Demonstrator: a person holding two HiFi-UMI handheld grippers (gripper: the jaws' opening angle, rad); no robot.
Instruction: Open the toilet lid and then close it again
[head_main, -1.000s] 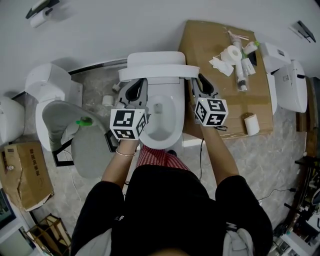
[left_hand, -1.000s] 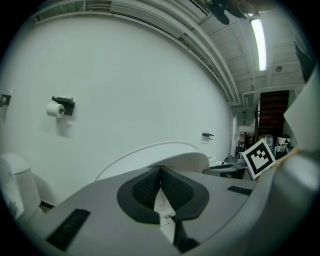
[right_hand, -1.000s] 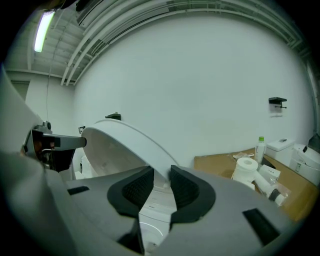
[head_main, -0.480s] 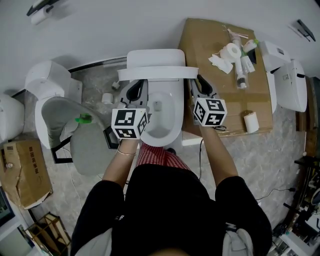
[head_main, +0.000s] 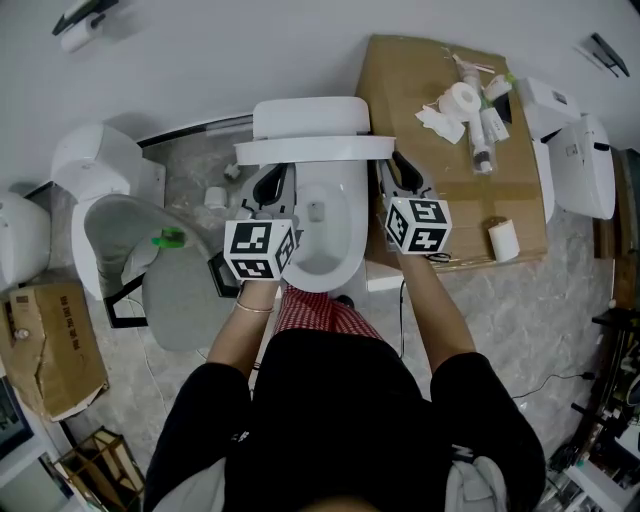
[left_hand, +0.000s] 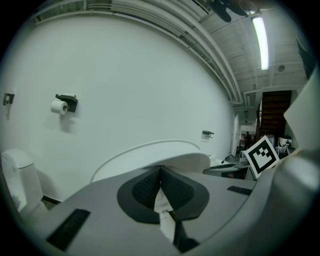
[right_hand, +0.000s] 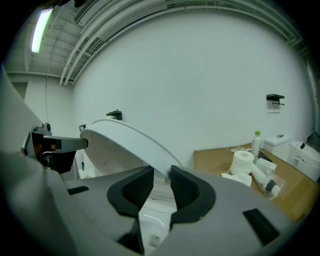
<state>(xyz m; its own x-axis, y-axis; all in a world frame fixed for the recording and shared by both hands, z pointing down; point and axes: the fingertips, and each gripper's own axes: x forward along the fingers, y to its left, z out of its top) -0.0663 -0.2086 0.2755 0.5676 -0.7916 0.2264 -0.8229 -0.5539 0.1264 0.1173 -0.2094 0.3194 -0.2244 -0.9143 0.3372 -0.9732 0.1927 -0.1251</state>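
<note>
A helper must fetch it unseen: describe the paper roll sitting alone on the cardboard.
Right of the open toilet in the middle, a big brown cardboard sheet covers the floor. At its near right corner sits a white paper roll by itself; the other roll is at the far end, among tubes and crumpled tissue.

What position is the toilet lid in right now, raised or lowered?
Raised. From the head view the toilet lid stands nearly edge-on in front of the tank, and the open bowl shows below it.
</note>
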